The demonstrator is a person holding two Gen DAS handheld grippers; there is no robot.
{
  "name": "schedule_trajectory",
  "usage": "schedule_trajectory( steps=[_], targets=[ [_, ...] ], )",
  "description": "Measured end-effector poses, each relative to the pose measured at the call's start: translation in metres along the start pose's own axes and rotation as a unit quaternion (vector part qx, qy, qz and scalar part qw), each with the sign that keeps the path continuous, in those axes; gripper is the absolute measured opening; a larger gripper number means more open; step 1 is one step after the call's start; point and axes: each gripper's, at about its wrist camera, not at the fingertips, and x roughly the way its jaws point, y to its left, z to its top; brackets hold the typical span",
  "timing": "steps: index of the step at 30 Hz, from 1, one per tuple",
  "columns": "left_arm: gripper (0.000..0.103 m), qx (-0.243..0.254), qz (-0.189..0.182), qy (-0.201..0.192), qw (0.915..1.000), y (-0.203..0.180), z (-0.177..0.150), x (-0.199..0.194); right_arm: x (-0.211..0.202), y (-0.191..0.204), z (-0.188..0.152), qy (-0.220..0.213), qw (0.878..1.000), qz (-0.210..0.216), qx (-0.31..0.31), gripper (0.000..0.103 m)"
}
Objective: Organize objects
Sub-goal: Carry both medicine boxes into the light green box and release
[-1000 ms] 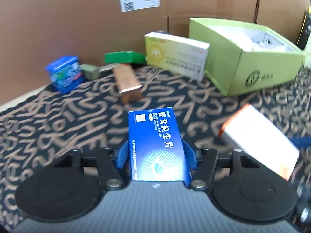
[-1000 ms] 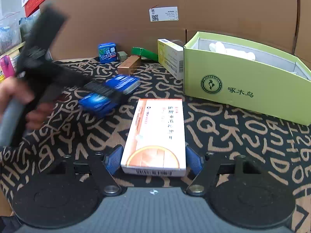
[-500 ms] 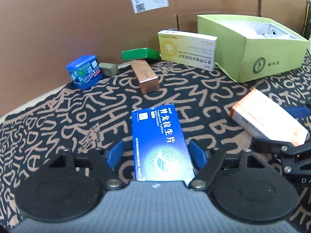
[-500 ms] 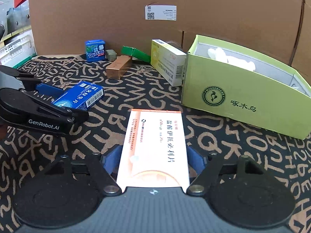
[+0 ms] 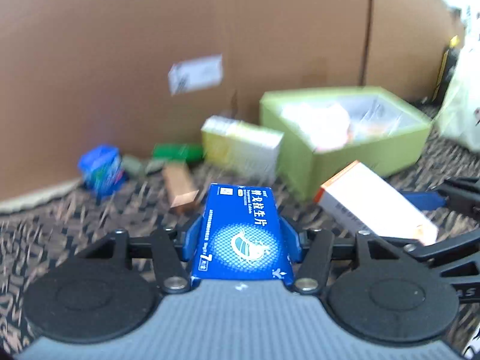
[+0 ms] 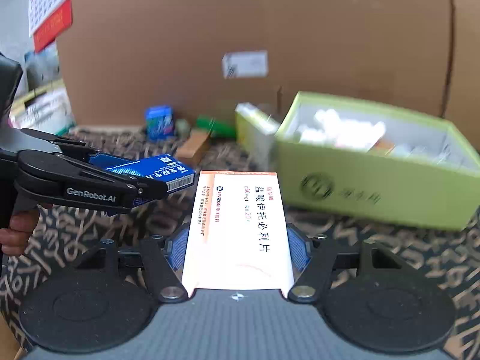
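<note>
My left gripper (image 5: pixel 241 237) holds a blue medicine box (image 5: pixel 243 210) above the patterned cloth; its jaws are closing and both blue pads press on the box's sides. In the right wrist view the left gripper (image 6: pixel 144 180) and the blue box (image 6: pixel 162 171) hang at the left. My right gripper (image 6: pixel 237 249) carries a white and orange medicine box (image 6: pixel 237 210), jaws closing, pads against its long sides. That box (image 5: pixel 372 204) also shows at the right of the left wrist view. An open light green box (image 6: pixel 375 192) with white items inside stands ahead to the right.
A yellow and white carton (image 5: pixel 243 147) leans by the green box (image 5: pixel 360 153). A small green box (image 5: pixel 177 151), a copper box (image 5: pixel 180 186) and a blue tub (image 5: pixel 102 168) lie near the cardboard wall (image 5: pixel 150 45). A hand (image 6: pixel 18 234) grips the left tool's handle.
Both grippers have risen, lifting their boxes off the cloth. The left pads stood apart from the blue box half a second ago and now press on it. The view has tilted upward.
</note>
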Motion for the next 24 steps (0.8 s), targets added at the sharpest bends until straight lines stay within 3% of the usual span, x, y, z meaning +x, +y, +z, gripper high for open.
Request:
schedule_trajectory(
  steps=[9,16,21,24],
  targets=[
    [0.056,0.016,-0.054,-0.059,0.9967,-0.063,0.076,0.01,-0.039,-0.063,0.037,-0.068,0.995,-0.074,0.015,0.07],
    [0.056,0.025,-0.064,-0.055,0.9961,-0.108,0.114,0.054,-0.045,-0.124,0.052,-0.088,0.985,-0.149,0.024,0.07],
    [0.056,0.014,-0.062,-0.044,0.997,-0.131,0.128,0.095,-0.023,-0.157,0.058,-0.082,0.974,-0.209,-0.007,0.07],
    [0.056,0.005,-0.063,-0.025,0.9977,-0.139,0.132,0.121,-0.005,-0.177,0.059,-0.068,0.975,-0.212,0.005,0.07]
  ],
)
